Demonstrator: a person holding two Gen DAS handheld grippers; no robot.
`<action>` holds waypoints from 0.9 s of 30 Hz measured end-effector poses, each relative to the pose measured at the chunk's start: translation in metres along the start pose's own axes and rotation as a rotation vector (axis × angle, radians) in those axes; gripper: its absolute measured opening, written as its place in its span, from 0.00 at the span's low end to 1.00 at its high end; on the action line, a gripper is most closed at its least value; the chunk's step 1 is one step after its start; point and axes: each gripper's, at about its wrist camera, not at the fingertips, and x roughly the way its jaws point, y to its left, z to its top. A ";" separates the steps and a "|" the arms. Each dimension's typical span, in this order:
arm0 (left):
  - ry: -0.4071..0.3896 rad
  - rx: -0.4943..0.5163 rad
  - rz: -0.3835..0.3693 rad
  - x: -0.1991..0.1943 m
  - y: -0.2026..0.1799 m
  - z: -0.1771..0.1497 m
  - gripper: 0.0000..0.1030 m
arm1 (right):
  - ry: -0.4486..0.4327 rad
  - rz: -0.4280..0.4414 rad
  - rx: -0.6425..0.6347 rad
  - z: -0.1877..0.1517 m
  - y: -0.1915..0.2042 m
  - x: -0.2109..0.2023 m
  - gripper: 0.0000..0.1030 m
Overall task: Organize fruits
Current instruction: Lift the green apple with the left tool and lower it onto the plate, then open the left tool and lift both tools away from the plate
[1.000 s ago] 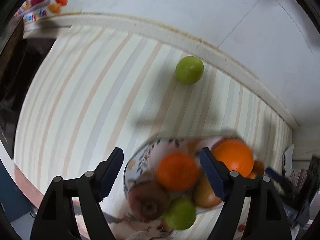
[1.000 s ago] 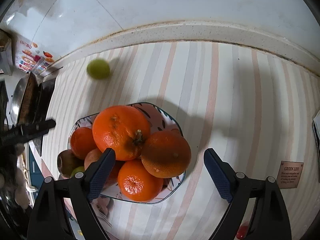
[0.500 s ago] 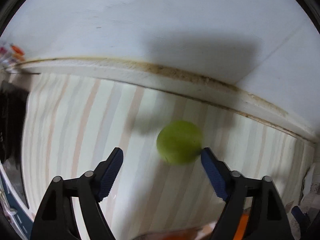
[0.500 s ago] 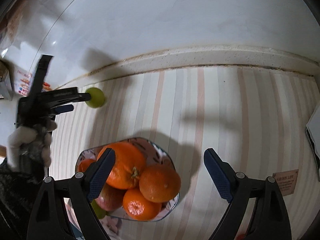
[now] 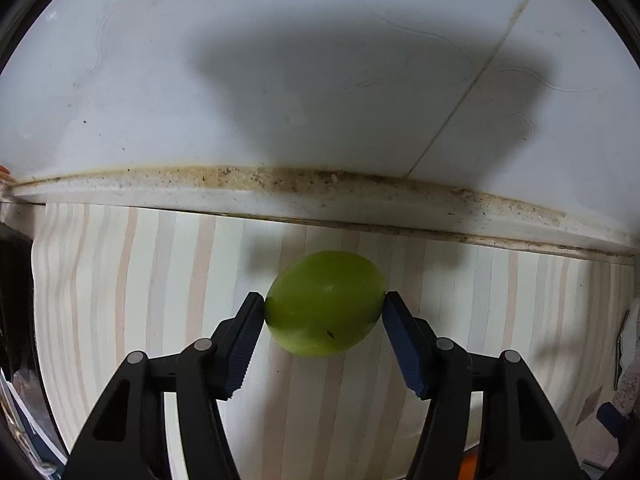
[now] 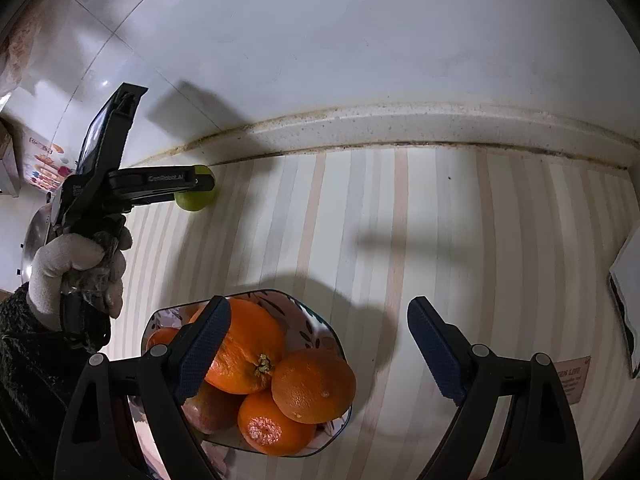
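A green fruit (image 5: 325,303) is seen lying on a striped mat (image 5: 160,280), just in front of the stained ledge (image 5: 320,192) at the foot of a white tiled wall (image 5: 280,60). The left gripper (image 5: 324,306) is pointed steeply down at it; its jaws have just been closing, and both blue pads (image 5: 244,344) are now pressed against the sides of the fruit, so the fruit is clamped between them while it rests on the mat. In the right wrist view, the same gripper (image 6: 196,184) is seen from the side, held by a hand (image 6: 76,272) in a pale glove with a dark sleeve (image 6: 28,360) behind it; white lettering on its black arm appears to read "GenRobot.AI". The fruit (image 6: 196,200) is shown there partly hidden by that arm, well behind and to the left of a patterned bowl (image 6: 312,328). The bowl is filled with oranges (image 6: 312,384), and a reddish fruit (image 6: 212,408) is tucked below them. The right gripper (image 6: 320,352) is held above the bowl with its jaws wide apart and nothing between the pads. To the right of the bowl, near the edge of the view, a small tan label (image 6: 572,380) is seen on the mat; its top line is partly cut off by the gripper and seems to end in "LIFE", and the smaller print cannot be read. Far left of the bowl, a colourful printed sheet (image 6: 44,164) is fixed to the wall, its writing too small to read.
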 end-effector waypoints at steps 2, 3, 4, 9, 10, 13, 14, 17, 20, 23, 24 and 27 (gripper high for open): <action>-0.016 0.006 -0.002 -0.007 -0.001 -0.005 0.57 | -0.002 -0.001 0.001 0.000 -0.002 -0.001 0.90; -0.024 0.005 -0.013 -0.013 -0.001 -0.009 0.57 | -0.003 -0.002 -0.001 0.000 -0.002 -0.002 0.90; -0.031 0.002 -0.025 -0.018 -0.003 -0.015 0.57 | -0.004 -0.001 -0.001 0.000 -0.002 -0.003 0.90; -0.032 0.014 -0.140 -0.059 -0.002 -0.055 0.57 | 0.000 0.003 -0.016 -0.002 -0.001 -0.007 0.89; -0.029 0.012 -0.169 -0.066 0.000 -0.065 0.57 | 0.001 0.004 -0.020 -0.003 0.000 -0.008 0.89; 0.017 0.022 -0.229 -0.081 0.002 -0.093 0.57 | 0.004 0.015 -0.031 -0.004 0.003 -0.012 0.89; 0.035 0.018 -0.241 -0.082 0.003 -0.098 0.57 | 0.004 0.016 -0.037 -0.005 0.006 -0.014 0.89; 0.085 0.015 -0.258 -0.081 0.002 -0.101 0.57 | 0.004 0.024 -0.046 -0.007 0.011 -0.016 0.89; 0.115 0.009 -0.251 -0.077 0.001 -0.113 0.57 | 0.003 0.024 -0.060 -0.008 0.016 -0.019 0.89; 0.153 -0.013 -0.249 -0.068 -0.003 -0.119 0.57 | -0.001 0.022 -0.066 -0.008 0.018 -0.022 0.89; 0.166 -0.019 -0.241 -0.065 -0.003 -0.120 0.58 | -0.002 0.018 -0.066 -0.008 0.018 -0.023 0.89; 0.154 -0.028 -0.231 -0.065 -0.003 -0.123 0.58 | 0.001 0.015 -0.063 -0.008 0.018 -0.023 0.89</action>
